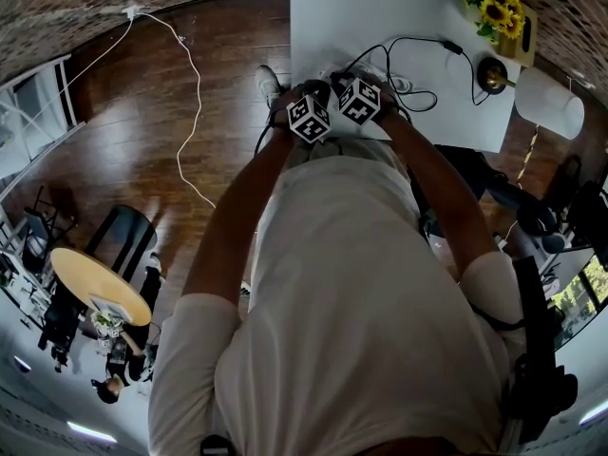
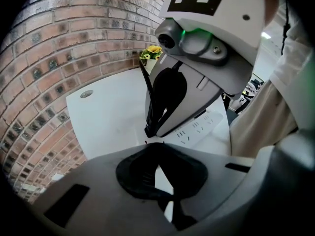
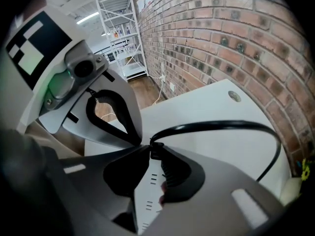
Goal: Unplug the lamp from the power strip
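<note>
Right tool point(image 3: 149, 151) is clamping the black lamp plug point(image 3: 156, 149) in the white plastic power strip point(image 3: 146, 200); left tool point(image 2: 166, 181) (closed, empty) is waiting just beside. Next, likely: pulling straight out.

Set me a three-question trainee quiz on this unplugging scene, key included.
1. True or false: the yellow sunflowers stand on the wooden floor.
2. What sits between the jaw tips of the right gripper? A) a red mug B) the black plug of the black cable C) a silver spoon
3. In the right gripper view, what white slotted thing shows between the jaws, below the plug?
Key: 1 false, they stand on the white table; 2 B; 3 the white plastic power strip.
</note>
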Demonstrator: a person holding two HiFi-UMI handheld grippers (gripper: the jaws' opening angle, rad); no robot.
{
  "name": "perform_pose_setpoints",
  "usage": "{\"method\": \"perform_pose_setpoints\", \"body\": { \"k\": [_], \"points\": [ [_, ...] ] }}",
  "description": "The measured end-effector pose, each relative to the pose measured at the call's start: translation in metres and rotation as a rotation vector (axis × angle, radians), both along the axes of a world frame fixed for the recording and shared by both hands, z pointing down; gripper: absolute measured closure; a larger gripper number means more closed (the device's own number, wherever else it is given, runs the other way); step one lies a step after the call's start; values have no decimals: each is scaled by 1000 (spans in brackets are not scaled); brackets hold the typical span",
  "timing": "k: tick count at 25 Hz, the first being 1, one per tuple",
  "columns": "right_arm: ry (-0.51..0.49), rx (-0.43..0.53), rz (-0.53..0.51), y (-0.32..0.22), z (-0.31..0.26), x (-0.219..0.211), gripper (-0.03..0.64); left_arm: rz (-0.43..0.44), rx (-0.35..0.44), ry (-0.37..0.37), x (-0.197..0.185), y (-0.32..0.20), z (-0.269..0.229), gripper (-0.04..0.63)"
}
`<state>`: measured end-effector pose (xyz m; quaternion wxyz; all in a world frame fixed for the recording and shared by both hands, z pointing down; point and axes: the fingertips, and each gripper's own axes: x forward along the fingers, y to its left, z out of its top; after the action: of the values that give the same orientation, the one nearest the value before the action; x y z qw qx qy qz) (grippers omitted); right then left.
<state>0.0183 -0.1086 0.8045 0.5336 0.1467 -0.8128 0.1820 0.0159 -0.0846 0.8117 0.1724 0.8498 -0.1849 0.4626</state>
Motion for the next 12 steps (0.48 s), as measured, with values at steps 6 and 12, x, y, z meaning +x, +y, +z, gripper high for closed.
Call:
{"method": "perform_pose_setpoints", "body": {
  "k": [6,12],
  "points": [
    [17,18,6,0,1,0,543,8,-3,-11,5,0,1,592],
    [6,29,1,-1,1,0,558,14,22,-16,5,0,2,592]
  ]
}}
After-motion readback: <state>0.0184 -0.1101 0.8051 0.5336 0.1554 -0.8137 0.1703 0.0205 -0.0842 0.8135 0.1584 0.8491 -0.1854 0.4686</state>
